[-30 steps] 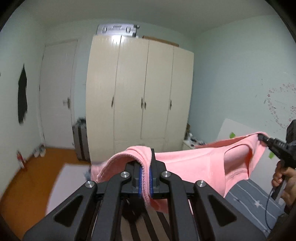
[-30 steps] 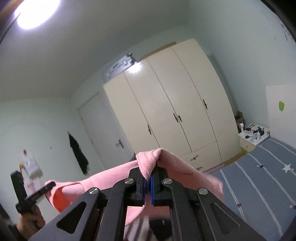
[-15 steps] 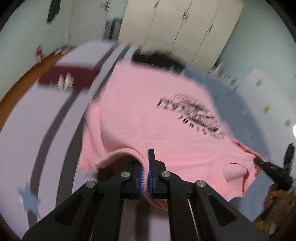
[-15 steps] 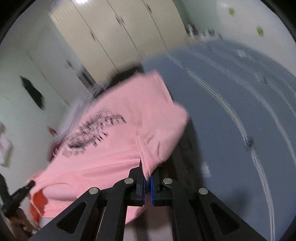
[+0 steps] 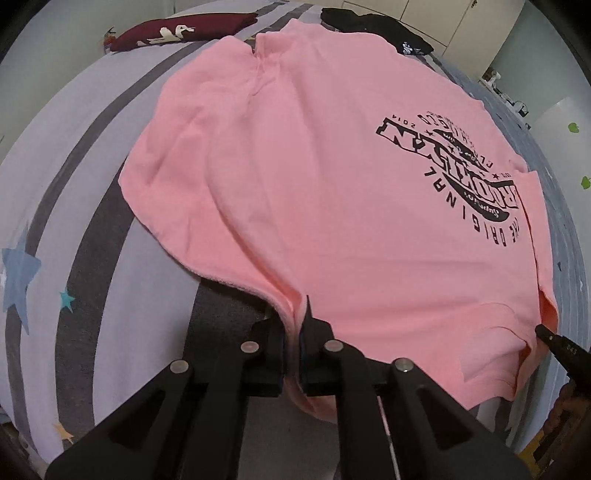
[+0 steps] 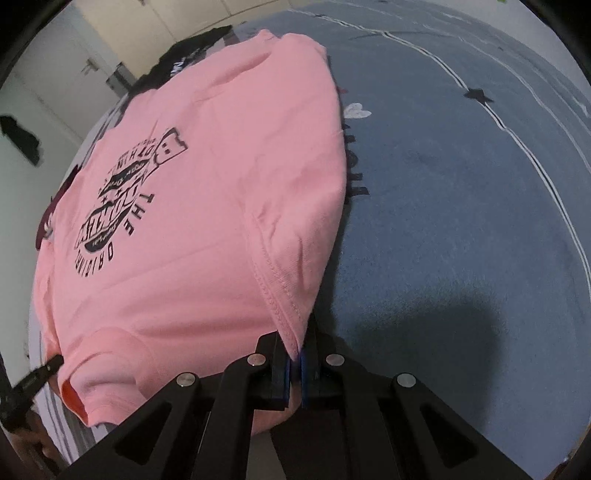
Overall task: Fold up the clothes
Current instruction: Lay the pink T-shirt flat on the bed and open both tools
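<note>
A pink T-shirt (image 5: 332, 184) with a black print lies spread face up on the bed, its hem at the far end. My left gripper (image 5: 293, 325) pinches a fold of its near shoulder edge; the jaws are opening, with cloth still between the pads. Seen from the right wrist, the same T-shirt (image 6: 207, 221) has its sleeve seam caught in my right gripper (image 6: 297, 350), which is shut on it. The right gripper's tip (image 5: 554, 339) shows at the shirt's other shoulder in the left wrist view. At the far left of the right wrist view is the left gripper's tip (image 6: 44, 373).
A dark red garment (image 5: 177, 31) and a black garment (image 5: 373, 26) lie beyond the shirt at the far end of the bed. The bedsheet (image 5: 92, 258) is pale with grey stripes and stars, and turns blue-grey (image 6: 461, 221) on the right. A cream wardrobe (image 5: 461, 22) stands behind.
Both grippers swung from holding the shirt up in the air down to the bed. The shirt now lies spread flat on the sheet, print up.
</note>
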